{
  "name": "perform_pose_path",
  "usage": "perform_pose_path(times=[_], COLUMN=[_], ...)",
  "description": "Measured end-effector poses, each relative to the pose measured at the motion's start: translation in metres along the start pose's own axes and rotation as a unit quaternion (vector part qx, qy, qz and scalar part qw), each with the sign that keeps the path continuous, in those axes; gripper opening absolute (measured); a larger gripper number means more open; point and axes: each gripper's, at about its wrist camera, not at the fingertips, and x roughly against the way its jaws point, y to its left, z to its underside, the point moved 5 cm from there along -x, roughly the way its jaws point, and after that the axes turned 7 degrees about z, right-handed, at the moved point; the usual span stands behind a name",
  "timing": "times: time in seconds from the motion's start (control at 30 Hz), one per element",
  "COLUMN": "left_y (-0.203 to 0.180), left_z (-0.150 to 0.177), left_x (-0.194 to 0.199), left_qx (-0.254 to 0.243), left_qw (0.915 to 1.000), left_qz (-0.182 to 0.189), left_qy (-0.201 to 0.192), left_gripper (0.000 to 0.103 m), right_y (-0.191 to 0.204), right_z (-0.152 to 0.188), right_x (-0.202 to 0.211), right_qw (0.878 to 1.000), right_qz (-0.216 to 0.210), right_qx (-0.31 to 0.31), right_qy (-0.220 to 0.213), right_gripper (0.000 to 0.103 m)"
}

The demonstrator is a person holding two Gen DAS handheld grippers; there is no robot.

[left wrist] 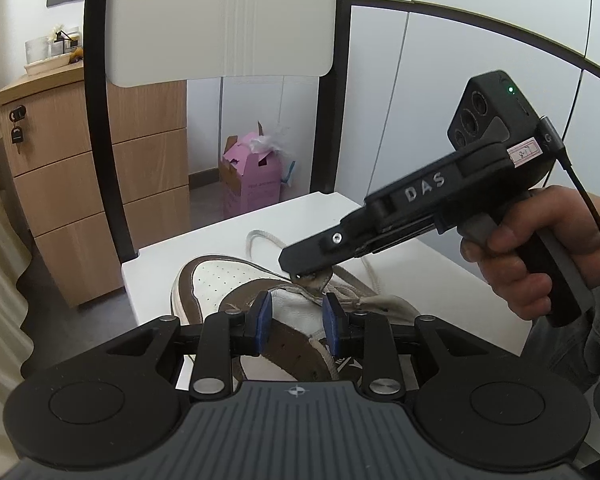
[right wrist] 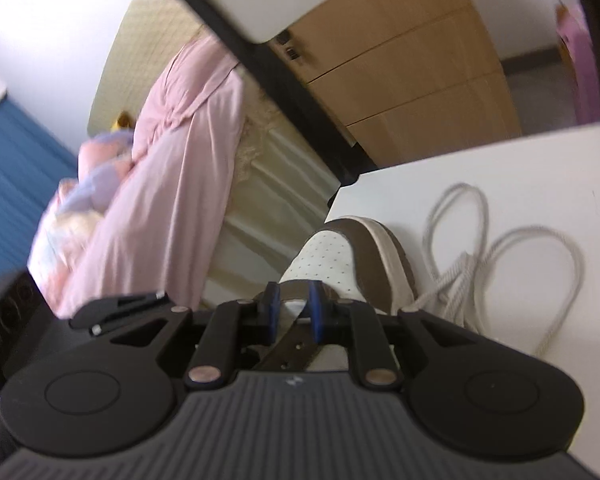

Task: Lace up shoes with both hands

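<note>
My left gripper (left wrist: 296, 322) nearest lens: pads apart, nothing held, straddling shoe (left wrist: 220, 284) tongue. Shoe on white chair seat (left wrist: 320, 216), long axis toe at 12 o'clock. My right gripper (left wrist: 305, 276) enters from 3 o'clock, tips on lace (left wrist: 324, 280) at eyelets; grip there unclear. Own view shows its jaws parted. Loose lace loops at 1 o'clock, nearer right hand (left wrist: 540, 248).

Left gripper (left wrist: 296, 322): matte black linkage, silver pivot rivets, blue finger pads (left wrist: 265, 317), ribbed grey body with a small compass mark. Right gripper (left wrist: 305, 276): black pistol-grip frame, raised "DAS" lettering, silver screw, grey trigger, three-lens camera block with a green LED, white label, black cable (left wrist: 596, 216). Hand (left wrist: 528, 256) bare; denim garment (left wrist: 572, 344) beside it.
</note>
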Motion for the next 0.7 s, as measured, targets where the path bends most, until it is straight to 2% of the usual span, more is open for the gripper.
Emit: perform_pose_path(times=[0.17, 0.37, 0.7], left_y=[0.001, 0.001, 0.002], left_z=[0.0, 0.001, 0.002], left_x=[-0.001, -0.003, -0.005], left_qx=[0.0, 0.002, 0.002], left_qw=[1.0, 1.0, 1.0], left_qz=[0.0, 0.002, 0.003], left_qy=[0.001, 0.002, 0.003], left_gripper=[0.031, 0.031, 0.031], right_y=[-0.012, -0.005, 0.008], right_z=[0.0, 0.003, 0.009], right_x=[0.001, 0.002, 0.004], right_qw=[0.999, 1.0, 0.992], right_qz=[-0.007, 0.011, 0.039], right_qx=[-0.038, 0.02, 0.116], right_qy=[-0.001, -0.007, -0.017], right_gripper=[0.021, 0.025, 0.021])
